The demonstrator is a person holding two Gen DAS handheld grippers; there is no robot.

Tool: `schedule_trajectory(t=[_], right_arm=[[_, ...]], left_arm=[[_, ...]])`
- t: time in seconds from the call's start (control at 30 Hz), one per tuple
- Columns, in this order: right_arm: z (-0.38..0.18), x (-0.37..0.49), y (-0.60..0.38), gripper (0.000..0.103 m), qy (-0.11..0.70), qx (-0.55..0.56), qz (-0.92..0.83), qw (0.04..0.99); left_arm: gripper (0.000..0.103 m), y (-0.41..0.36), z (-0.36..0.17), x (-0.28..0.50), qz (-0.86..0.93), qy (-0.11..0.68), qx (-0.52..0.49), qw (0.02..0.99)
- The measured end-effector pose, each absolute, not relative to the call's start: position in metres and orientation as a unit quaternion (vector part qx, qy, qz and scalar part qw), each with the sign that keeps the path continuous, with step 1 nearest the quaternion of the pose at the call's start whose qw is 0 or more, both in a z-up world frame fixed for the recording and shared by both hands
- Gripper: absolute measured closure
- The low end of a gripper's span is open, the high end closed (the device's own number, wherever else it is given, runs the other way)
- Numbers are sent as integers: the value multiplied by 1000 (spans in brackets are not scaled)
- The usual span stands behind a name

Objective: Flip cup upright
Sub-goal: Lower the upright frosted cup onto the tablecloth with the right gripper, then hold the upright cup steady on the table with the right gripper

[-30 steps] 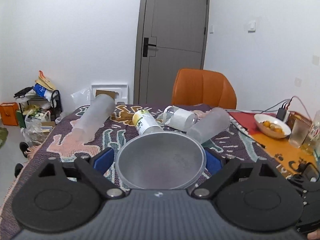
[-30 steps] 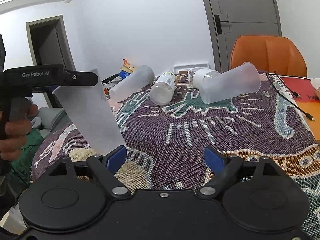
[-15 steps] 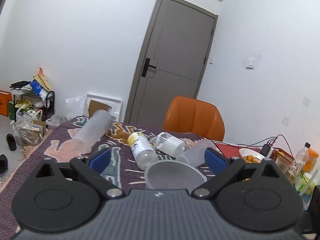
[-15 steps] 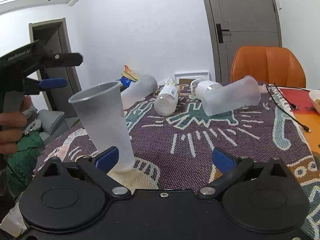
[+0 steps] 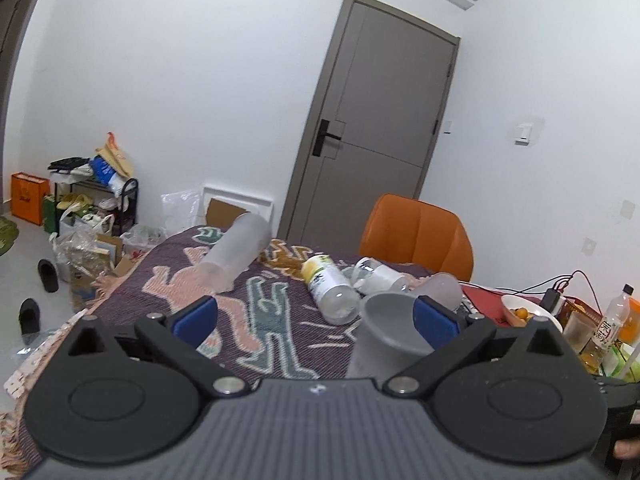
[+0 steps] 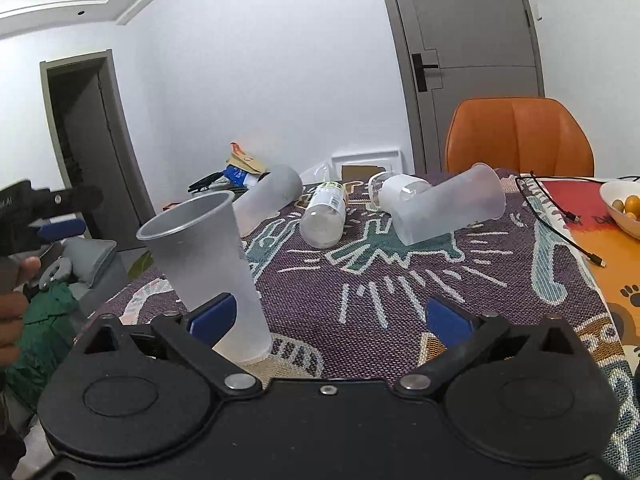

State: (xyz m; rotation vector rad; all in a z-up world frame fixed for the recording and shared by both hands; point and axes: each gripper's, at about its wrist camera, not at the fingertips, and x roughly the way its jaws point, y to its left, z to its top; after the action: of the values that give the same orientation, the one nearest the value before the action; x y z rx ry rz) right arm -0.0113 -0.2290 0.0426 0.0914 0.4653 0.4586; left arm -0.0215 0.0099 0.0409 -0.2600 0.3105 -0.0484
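Observation:
A frosted plastic cup (image 6: pixel 208 264) stands upright, mouth up, on the patterned tablecloth (image 6: pixel 400 292) near its front left corner. In the left wrist view the same cup (image 5: pixel 384 332) shows by the right finger. My left gripper (image 5: pixel 314 316) is open and empty, lifted above and behind the cup; it also shows in the right wrist view (image 6: pixel 52 208) at far left. My right gripper (image 6: pixel 328 316) is open and empty, low over the cloth, its left finger just in front of the cup.
Two more frosted cups (image 6: pixel 448 208) (image 6: pixel 272 196) and two bottles (image 6: pixel 324 212) (image 6: pixel 400 192) lie on their sides farther back. An orange chair (image 6: pixel 520 136) stands behind the table. A bowl of fruit (image 6: pixel 624 208) and cables (image 6: pixel 552 216) sit at the right.
My left gripper has let go of the cup, opened and lifted up and away to the left. The cup now stands upright on the cloth. My right gripper opened wider.

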Motion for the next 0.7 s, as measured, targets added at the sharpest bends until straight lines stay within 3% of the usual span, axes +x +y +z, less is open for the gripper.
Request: schedule_trajectory(t=[0.7], right_arm=[[49, -20, -220, 0, 232, 37, 236, 943]], left_arm=[[0, 21, 13, -35, 9, 195, -94, 976]])
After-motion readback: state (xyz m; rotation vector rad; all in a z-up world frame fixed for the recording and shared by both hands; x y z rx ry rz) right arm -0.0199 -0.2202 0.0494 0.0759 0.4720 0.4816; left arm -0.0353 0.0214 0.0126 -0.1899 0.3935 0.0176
